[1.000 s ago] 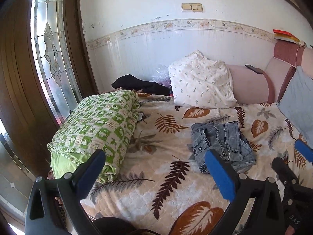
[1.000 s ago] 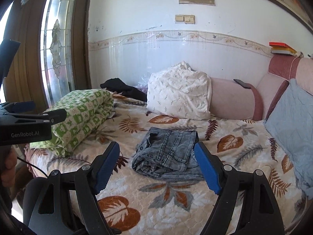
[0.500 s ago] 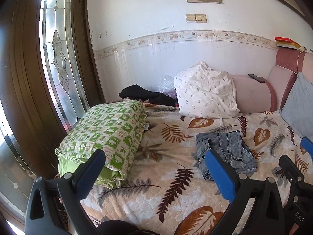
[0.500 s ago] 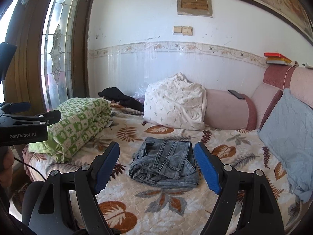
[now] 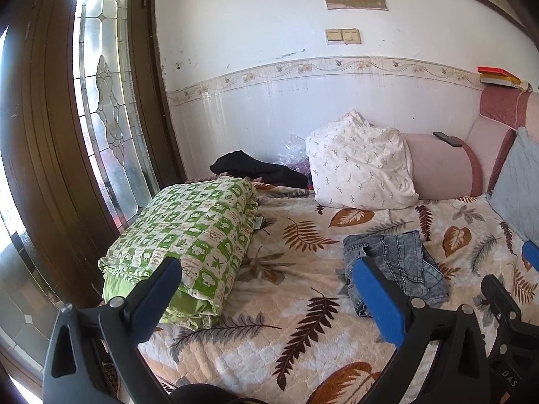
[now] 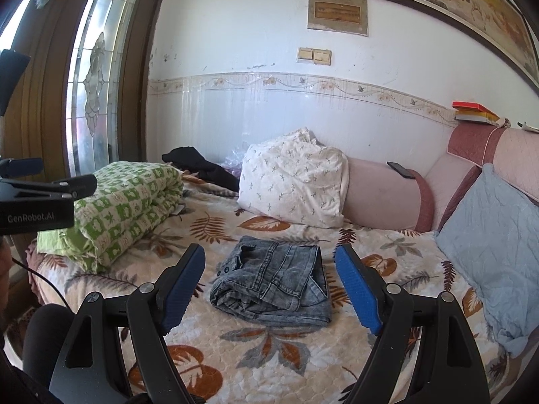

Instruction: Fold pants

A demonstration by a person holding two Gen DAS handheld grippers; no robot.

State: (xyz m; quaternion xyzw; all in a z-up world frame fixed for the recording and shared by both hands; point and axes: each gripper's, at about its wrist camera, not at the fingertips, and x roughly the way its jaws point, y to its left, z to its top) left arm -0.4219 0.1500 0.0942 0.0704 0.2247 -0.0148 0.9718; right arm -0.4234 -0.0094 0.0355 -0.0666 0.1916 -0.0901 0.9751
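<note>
— What's the biggest thing in front of you?

— The bed (image 6: 235,363), under a cream cover printed with leaves. I'll use it as the landmark. Along its left edge lies a rolled green checked quilt (image 6: 124,208). At the head of the bed a white pillow (image 6: 293,181) leans on a pink bolster (image 6: 380,198), and a blue cushion (image 6: 495,242) stands on its right side.

— And the pants?

— The grey denim pants (image 6: 279,276) sit folded into a compact bundle near the middle of the bed, flat on the cover, apart from the quilt and the pillow.

— Your tools?

— My right hand-held gripper (image 6: 271,286) hovers over the foot of the bed, fingers spread wide, empty. My left hand-held gripper (image 5: 266,296) is likewise spread, holding nothing, touching nothing.
</note>
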